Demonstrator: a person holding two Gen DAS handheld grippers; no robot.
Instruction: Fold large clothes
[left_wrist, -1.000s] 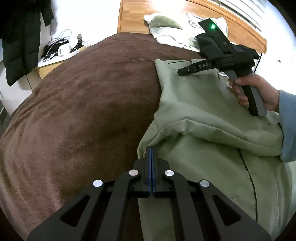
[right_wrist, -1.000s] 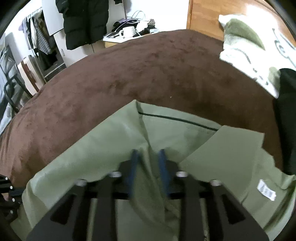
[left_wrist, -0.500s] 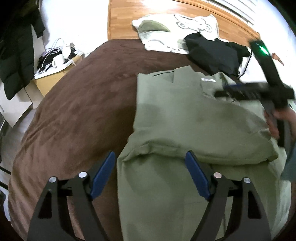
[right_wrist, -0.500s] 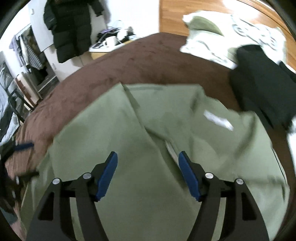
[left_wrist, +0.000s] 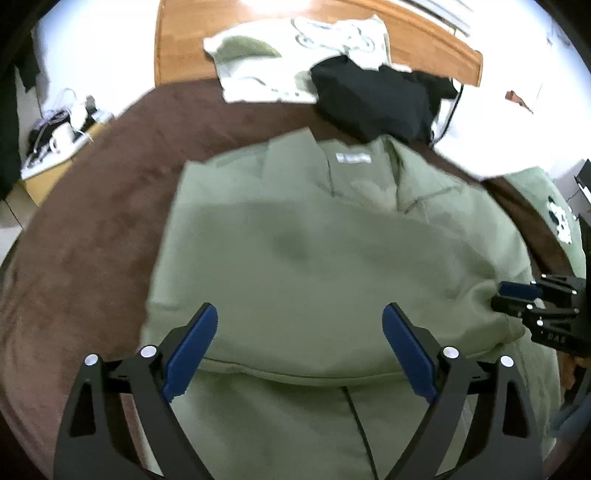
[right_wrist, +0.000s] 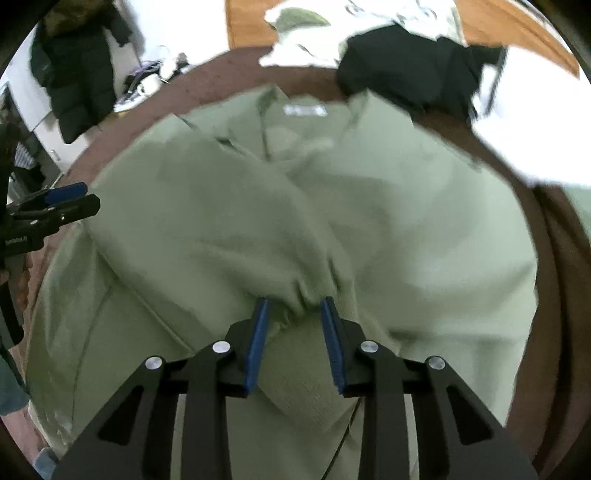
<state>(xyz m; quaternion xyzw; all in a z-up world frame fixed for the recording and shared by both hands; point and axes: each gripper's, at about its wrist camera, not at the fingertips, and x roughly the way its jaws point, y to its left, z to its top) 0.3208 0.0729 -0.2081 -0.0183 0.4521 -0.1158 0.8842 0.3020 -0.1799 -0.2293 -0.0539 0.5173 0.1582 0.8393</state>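
A large olive-green garment (left_wrist: 332, 266) lies on the brown bed cover (left_wrist: 85, 236), a sleeve folded across its chest, a white label at the collar (left_wrist: 352, 158). My left gripper (left_wrist: 299, 321) is wide open and empty above the folded sleeve's lower edge. My right gripper (right_wrist: 293, 308) is partly open, its blue pads either side of the gathered sleeve cuff (right_wrist: 306, 291); the fabric sits between the jaws, not clamped. The right gripper also shows at the right edge of the left wrist view (left_wrist: 517, 295). The left gripper shows at the left edge of the right wrist view (right_wrist: 62, 201).
A black garment (left_wrist: 373, 99) and a white-and-green printed cloth (left_wrist: 288, 55) lie at the head of the bed by a wooden headboard (left_wrist: 436, 44). A cluttered side table (left_wrist: 59, 136) stands left. A dark coat (right_wrist: 77, 74) hangs on the wall.
Both grippers have let go and pulled back toward the garment's middle. The left opened wide. The right has narrowed around the sleeve cuff after being wide open half a second ago.
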